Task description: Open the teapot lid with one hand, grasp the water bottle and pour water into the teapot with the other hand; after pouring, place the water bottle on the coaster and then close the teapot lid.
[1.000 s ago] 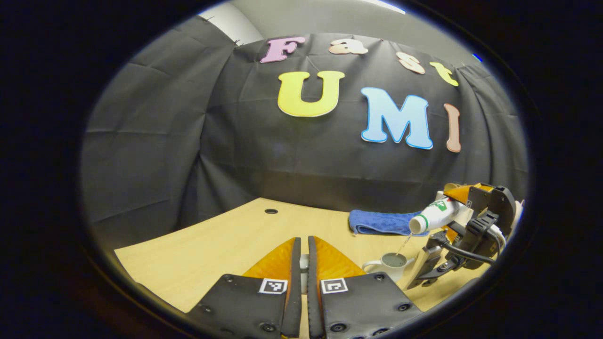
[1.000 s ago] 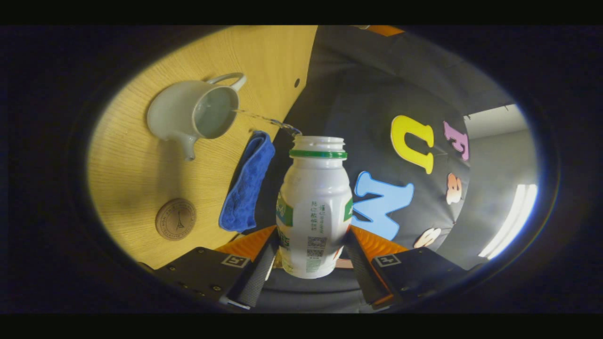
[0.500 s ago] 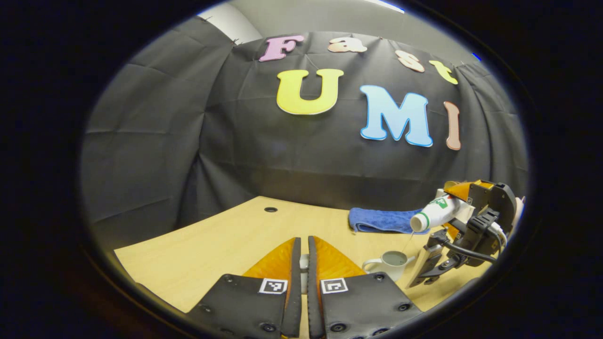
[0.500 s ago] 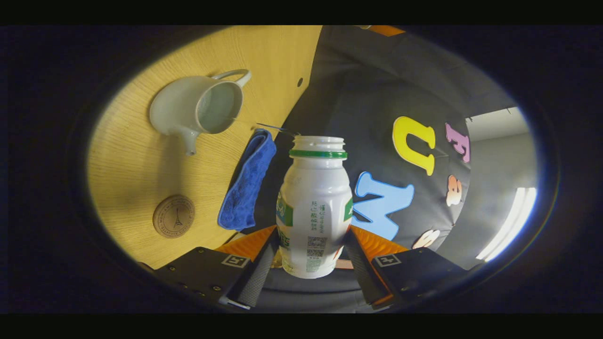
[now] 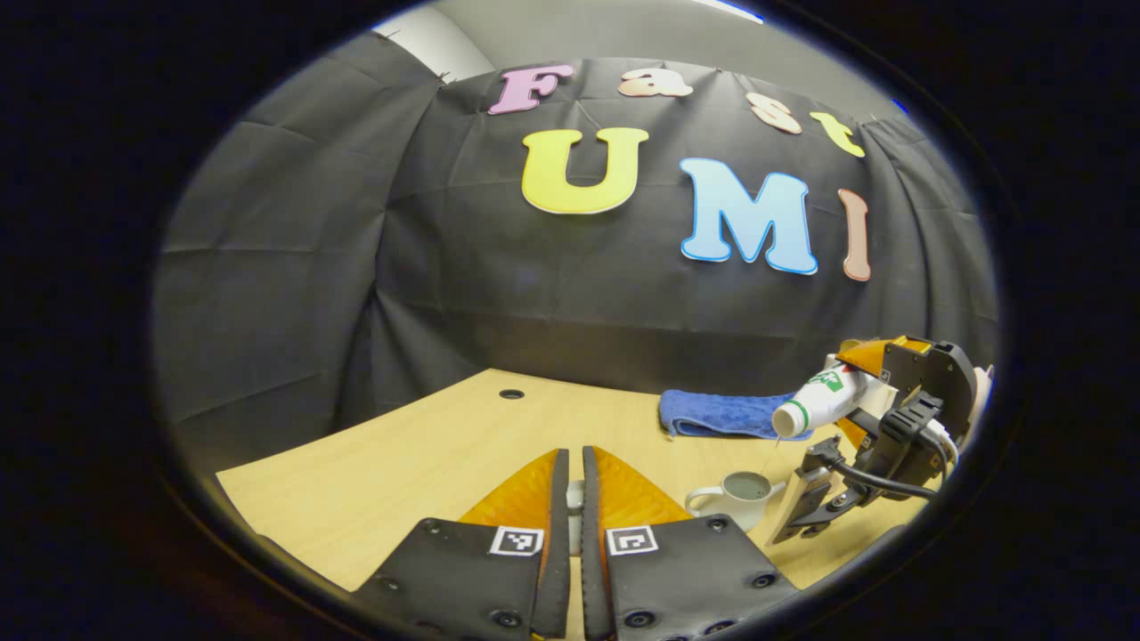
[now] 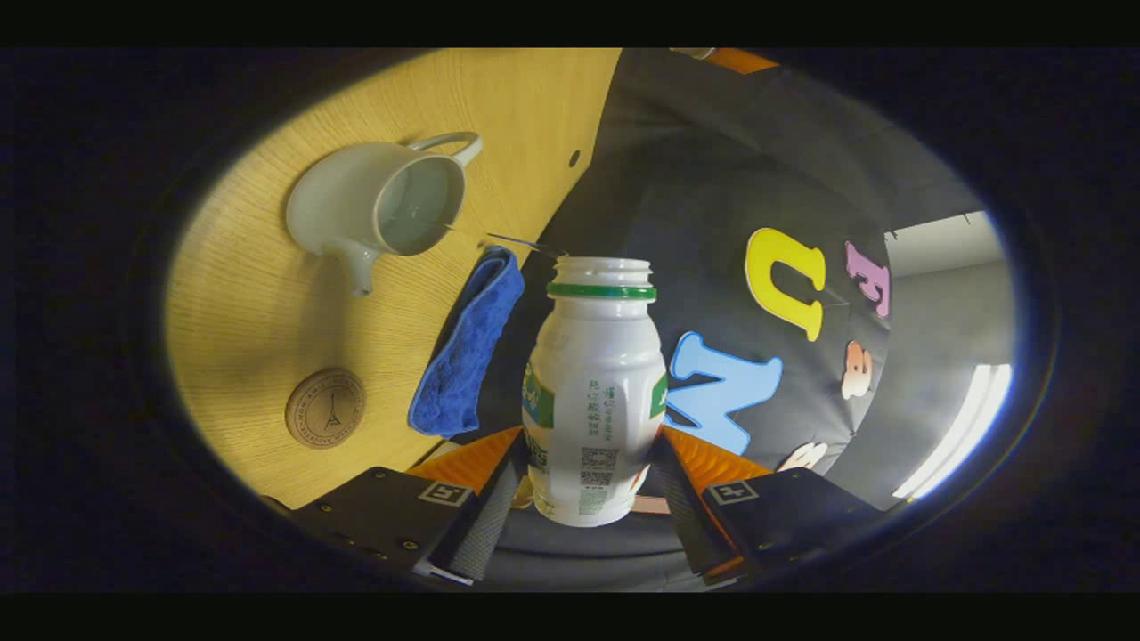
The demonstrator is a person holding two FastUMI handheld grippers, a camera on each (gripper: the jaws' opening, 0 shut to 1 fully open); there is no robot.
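Right tongs (image 6: 583, 485) grip tilted water bottle (image 6: 594, 392) above open teapot (image 6: 374, 209).

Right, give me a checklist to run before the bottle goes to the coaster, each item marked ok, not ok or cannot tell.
1. Right gripper shut on the bottle, a finger on each side: ok.
2. Pour finished: not ok; a thin trickle runs from the bottle mouth to the teapot.
3. Teapot open with water inside: ok.
4. Coaster bare, on the table apart from the blue cloth: ok.
5. Left gripper shut on a pale thing between its fingers; whether that is the lid: cannot tell.
6. Bottle emptied: cannot tell, it is opaque.
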